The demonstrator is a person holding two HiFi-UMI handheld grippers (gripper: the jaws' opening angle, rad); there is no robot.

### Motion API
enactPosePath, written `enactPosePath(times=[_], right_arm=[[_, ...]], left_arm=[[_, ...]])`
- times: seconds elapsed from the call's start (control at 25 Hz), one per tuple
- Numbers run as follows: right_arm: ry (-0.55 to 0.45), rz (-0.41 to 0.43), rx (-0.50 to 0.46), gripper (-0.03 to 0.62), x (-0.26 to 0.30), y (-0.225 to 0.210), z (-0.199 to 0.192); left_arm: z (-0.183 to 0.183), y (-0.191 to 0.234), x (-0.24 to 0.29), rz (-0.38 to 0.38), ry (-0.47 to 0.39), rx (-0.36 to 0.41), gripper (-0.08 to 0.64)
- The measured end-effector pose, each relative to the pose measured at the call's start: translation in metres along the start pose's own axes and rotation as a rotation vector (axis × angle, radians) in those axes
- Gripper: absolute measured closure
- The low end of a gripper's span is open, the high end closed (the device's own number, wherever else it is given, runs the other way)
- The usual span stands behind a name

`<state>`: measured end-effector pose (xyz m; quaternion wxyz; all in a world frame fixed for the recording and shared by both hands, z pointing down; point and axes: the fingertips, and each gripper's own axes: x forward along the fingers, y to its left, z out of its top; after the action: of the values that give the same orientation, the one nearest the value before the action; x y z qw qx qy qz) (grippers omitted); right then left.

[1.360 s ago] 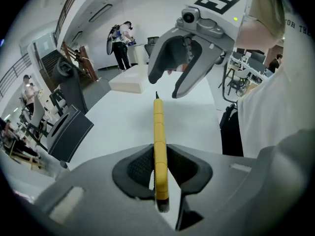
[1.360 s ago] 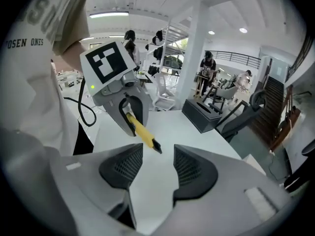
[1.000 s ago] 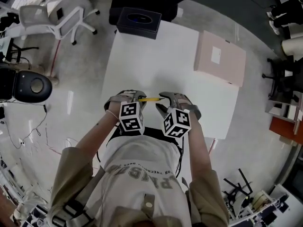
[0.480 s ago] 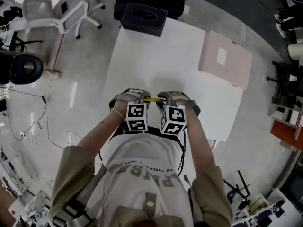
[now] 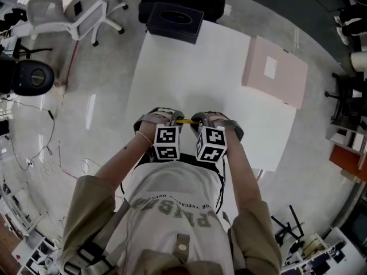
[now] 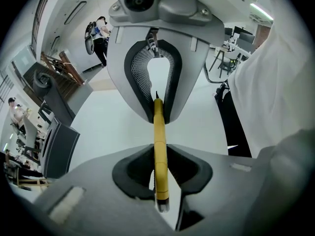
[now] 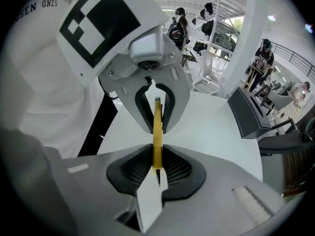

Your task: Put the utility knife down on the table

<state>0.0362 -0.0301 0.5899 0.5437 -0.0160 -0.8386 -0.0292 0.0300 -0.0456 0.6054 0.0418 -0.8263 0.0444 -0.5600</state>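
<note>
A slim yellow utility knife (image 5: 184, 121) hangs level over the near edge of the white table (image 5: 189, 67), bridging my two grippers. My left gripper (image 5: 172, 119) is shut on one end; in the left gripper view the yellow handle (image 6: 160, 132) runs from between its jaws to the right gripper (image 6: 157, 97) facing it. My right gripper (image 5: 198, 120) is closing, and its pads meet on the knife's other end (image 7: 157, 132). A dark blade tip shows just past those pads. The left gripper (image 7: 156, 107) faces it, with the person's white shirt behind.
A pink flat box (image 5: 275, 73) lies on the table's right side. At the far edge stands a black tissue box (image 5: 174, 22). On the floor to the left are a white office chair (image 5: 69, 10) and a black stool (image 5: 31, 76). The person's torso is right behind the grippers.
My right gripper has shifted a little left toward the left one and its jaws have come in around the knife's end. The left gripper kept its hold.
</note>
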Motion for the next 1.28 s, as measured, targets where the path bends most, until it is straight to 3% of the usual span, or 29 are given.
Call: enactPosePath(times=[0.32, 0.64, 0.88, 1.08, 1.28], right_arm=[[-0.015, -0.038, 0.031, 0.529, -0.002, -0.004, -0.002], [-0.028, -0.045, 0.077, 0.529, -0.003, 0.000, -0.008], [-0.024, -0.032, 0.094, 0.529, 0.002, 0.003, -0.015], [-0.043, -0.012, 0.155, 0.529, 0.007, 0.003, -0.022], [-0.023, -0.016, 0.171, 0.529, 0.014, -0.001, -0.037]], left_arm=[[0.002, 0.008, 0.003, 0.075, -0.038, 0.039, 0.476], [0.009, 0.006, 0.007, 0.059, -0.087, 0.002, 0.458], [0.007, 0.006, 0.014, 0.063, -0.084, 0.016, 0.415], [-0.008, 0.011, 0.014, 0.056, -0.069, -0.031, 0.383], [-0.033, 0.009, 0.021, 0.020, -0.041, -0.127, 0.344]])
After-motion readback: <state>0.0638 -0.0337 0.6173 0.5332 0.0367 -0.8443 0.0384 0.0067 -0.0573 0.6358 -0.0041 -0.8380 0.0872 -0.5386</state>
